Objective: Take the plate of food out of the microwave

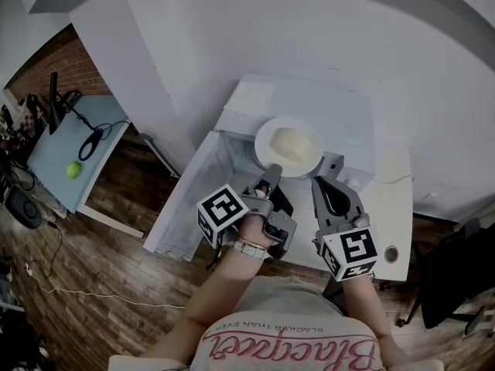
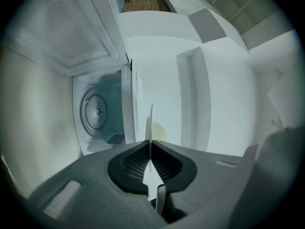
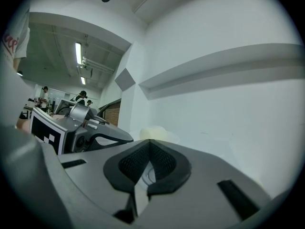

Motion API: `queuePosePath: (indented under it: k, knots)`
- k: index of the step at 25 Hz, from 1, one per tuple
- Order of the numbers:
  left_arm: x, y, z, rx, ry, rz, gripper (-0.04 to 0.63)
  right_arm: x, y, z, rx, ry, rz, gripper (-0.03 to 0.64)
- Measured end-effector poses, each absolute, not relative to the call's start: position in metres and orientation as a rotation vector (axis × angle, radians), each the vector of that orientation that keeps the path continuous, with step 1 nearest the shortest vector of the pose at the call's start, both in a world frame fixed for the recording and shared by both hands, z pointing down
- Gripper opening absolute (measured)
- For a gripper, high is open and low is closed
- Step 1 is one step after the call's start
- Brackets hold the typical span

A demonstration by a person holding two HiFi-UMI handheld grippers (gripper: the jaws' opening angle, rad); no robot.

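Gripping the round white plate of pale yellow food [image 1: 262,141] [image 2: 150,123] by its rim, the left gripper [image 1: 272,173] [image 2: 150,159] has its jaws clamped on it. The open white microwave [image 2: 97,111] lies left of those jaws. The right gripper [image 1: 319,182] [image 3: 149,144] has its jaws together, and the plate is just past their tips.

From where I stand, the head camera looks steeply down from above and in front of the microwave [image 1: 309,103]. It is far enough off to take in the microwave's top, its open door [image 1: 189,207], the left gripper [image 1: 271,175], the right gripper [image 1: 323,185] and the floor [image 1: 116,230] to the microwave's left. The left gripper's camera rides close behind its jaws, rolled on its side, facing level into the microwave's cavity [image 2: 97,111]. The right gripper's camera sits just as close to its own jaws, at the microwave's front, with the left gripper at its left edge. All three views share the plate [image 1: 288,147] at the microwave's mouth.
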State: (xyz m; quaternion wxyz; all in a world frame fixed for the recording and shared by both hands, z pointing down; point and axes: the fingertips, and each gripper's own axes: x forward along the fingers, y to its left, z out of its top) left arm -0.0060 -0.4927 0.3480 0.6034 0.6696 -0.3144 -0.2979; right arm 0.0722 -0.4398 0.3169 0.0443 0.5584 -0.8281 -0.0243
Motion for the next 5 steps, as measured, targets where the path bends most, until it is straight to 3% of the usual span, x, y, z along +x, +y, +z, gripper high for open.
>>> queuePosePath:
  k: [5]
  knots:
    - [-0.0038,-0.4915,0.3479,1.556,-0.723,-0.686,0.017,0.0738,-0.4394,0.3144,1.719,-2.535,-0.078,0.009]
